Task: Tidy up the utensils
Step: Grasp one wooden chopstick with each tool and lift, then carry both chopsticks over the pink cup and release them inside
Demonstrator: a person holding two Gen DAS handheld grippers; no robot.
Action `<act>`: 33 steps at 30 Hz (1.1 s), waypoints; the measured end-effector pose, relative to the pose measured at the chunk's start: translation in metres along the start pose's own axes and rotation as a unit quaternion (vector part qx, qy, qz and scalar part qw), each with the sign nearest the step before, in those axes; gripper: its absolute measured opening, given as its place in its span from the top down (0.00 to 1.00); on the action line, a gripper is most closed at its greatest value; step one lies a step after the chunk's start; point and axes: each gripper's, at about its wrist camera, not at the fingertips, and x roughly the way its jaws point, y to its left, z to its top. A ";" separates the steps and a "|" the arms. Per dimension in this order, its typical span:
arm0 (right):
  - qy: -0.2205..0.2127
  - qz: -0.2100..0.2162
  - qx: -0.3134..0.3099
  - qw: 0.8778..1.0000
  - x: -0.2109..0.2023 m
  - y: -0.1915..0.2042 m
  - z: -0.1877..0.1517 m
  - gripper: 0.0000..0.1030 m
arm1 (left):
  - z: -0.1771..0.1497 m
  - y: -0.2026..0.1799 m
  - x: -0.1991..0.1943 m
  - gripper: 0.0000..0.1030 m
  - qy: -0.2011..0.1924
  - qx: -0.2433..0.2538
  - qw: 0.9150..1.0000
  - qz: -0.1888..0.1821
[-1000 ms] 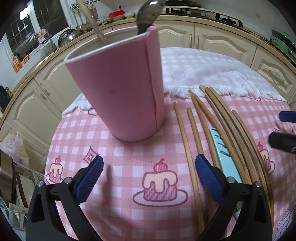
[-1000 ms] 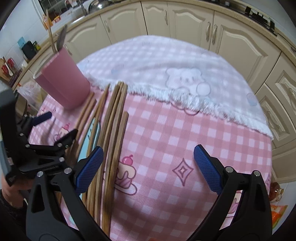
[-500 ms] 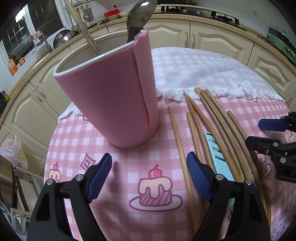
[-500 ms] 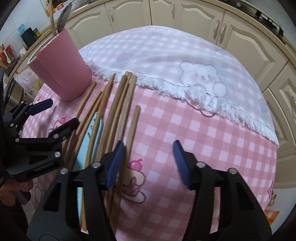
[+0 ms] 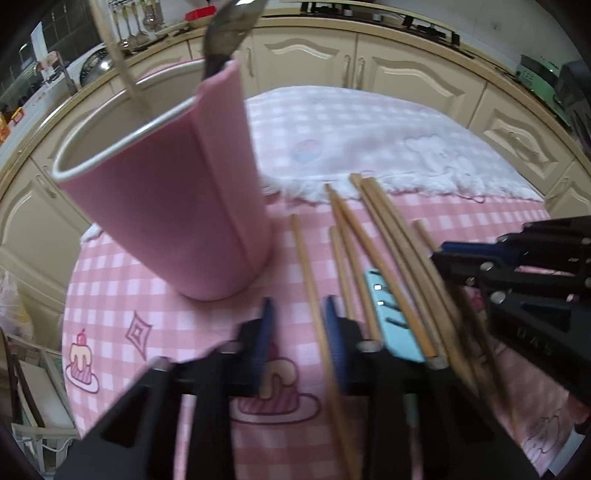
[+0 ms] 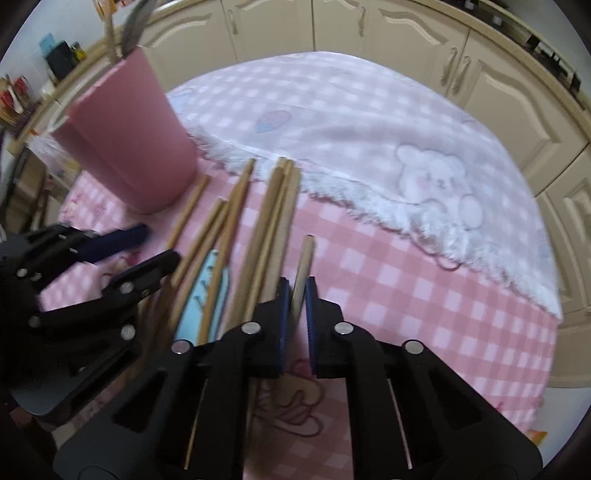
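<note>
Your left gripper (image 5: 301, 332): clamped on leftmost chopstick (image 5: 308, 273), for lifting. Pink holder (image 5: 166, 199): ahead-left, spoon (image 5: 229, 33) inside, likely destination. Your right gripper (image 6: 297, 306): clamped on rightmost chopstick (image 6: 303, 264). Other chopsticks (image 6: 273, 221): on worktop (image 6: 406, 295) ahead-left.

Right gripper (image 6: 297, 295) at bottom middle, blue pads pinched on one wooden chopstick (image 6: 303, 264). More chopsticks (image 6: 273, 221) and light blue tool (image 6: 201, 295) lie left of it on pink checked cloth (image 6: 424, 295). Pink cup (image 6: 125, 140) upper left. Left gripper (image 6: 140, 251) at left edge.
</note>
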 end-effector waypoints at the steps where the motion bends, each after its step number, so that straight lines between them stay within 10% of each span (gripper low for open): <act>1: -0.003 0.016 0.007 1.000 -0.001 -0.002 -0.003 0.94 | 0.000 -0.001 -0.001 0.95 0.000 0.000 1.000 -0.004; 14: -0.107 0.082 0.044 0.990 -0.061 -0.033 -0.021 0.95 | -0.018 0.011 -0.068 0.95 -0.117 -0.033 0.992 -0.043; 33: -0.281 0.143 0.031 0.949 -0.152 -0.014 -0.001 0.95 | -0.021 0.039 -0.182 0.95 -0.348 -0.107 0.931 -0.020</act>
